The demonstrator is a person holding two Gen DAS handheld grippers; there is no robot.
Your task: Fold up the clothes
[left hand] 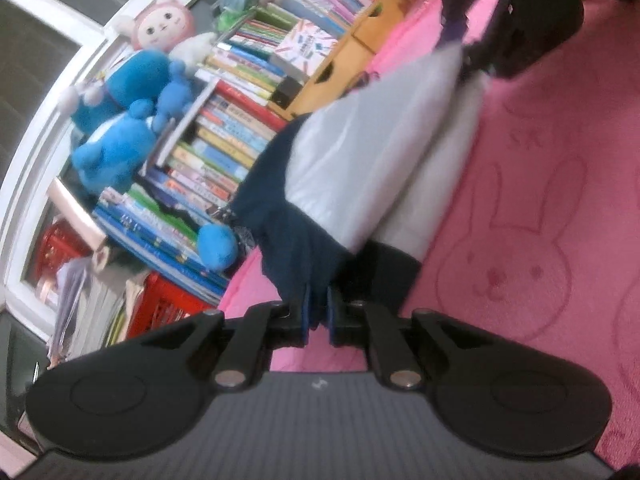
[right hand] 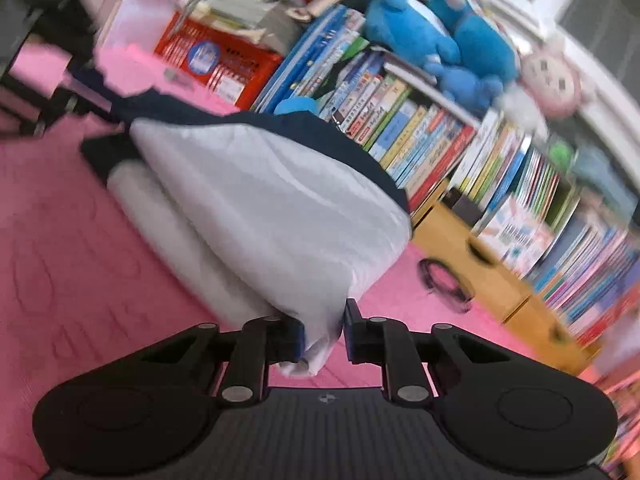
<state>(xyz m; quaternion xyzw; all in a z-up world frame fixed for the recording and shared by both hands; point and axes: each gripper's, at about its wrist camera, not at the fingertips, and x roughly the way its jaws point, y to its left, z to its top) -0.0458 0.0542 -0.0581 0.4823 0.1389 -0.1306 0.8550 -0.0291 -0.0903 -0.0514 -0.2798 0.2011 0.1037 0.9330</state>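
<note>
A garment with a white body [left hand: 368, 152] and a navy edge [left hand: 288, 236] hangs stretched above the pink mat [left hand: 540, 208], with a second fold of it lying underneath. My left gripper [left hand: 318, 314] is shut on the navy corner, and cloth fills the narrow gap between its blue pads. In the right wrist view the same garment [right hand: 260, 200] runs away from me. My right gripper [right hand: 324, 334] is shut on a bunched white corner of it. A black device at the garment's far end [left hand: 532, 20] is blurred.
Low shelves packed with books [left hand: 240, 120] line the far side of the mat, with blue plush toys [left hand: 120, 128] on top. A red crate [left hand: 160, 304] and a yellow wooden box [right hand: 472, 256] stand at the mat's edge. A small dark ring [right hand: 444, 280] lies on the mat.
</note>
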